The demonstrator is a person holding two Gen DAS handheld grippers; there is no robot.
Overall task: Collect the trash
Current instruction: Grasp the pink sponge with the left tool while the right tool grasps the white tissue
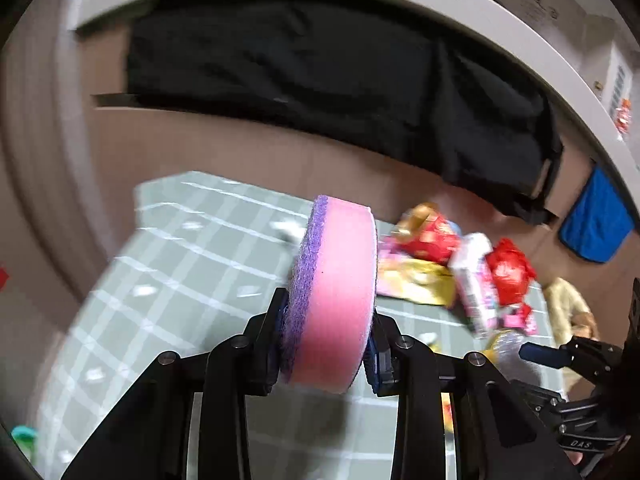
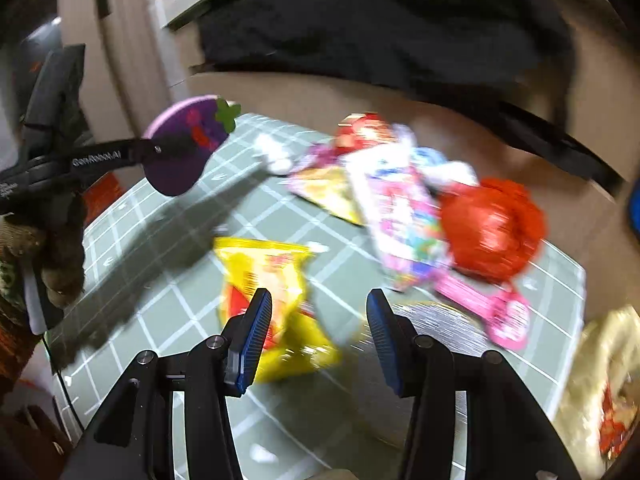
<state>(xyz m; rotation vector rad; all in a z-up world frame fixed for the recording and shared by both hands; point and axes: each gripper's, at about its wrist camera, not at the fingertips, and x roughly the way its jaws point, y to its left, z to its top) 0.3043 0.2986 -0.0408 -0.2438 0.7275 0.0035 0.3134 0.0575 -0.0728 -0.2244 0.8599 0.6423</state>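
My left gripper [image 1: 330, 340] is shut on a round pink sponge [image 1: 332, 300] with a purple scouring face, held on edge above the green grid mat [image 1: 180, 272]. The right wrist view shows the same sponge [image 2: 184, 148] from its purple side, at the left. My right gripper [image 2: 319, 300] is open, hanging over a yellow snack bag [image 2: 272, 292] on the mat, with its left finger above the bag. Behind lies a heap of trash: a crumpled red bag [image 2: 492, 228], a pink and white wrapper [image 2: 404, 216] and a yellow wrapper [image 2: 328, 188].
A black cloth [image 2: 380, 20] hangs over the brown wall behind the mat. A gold bag [image 2: 600, 380] lies off the mat's right edge, and silver foil [image 2: 440, 320] sits by my right finger. A gloved hand [image 2: 40, 248] holds the left gripper. Something blue [image 1: 596, 220] hangs far right.
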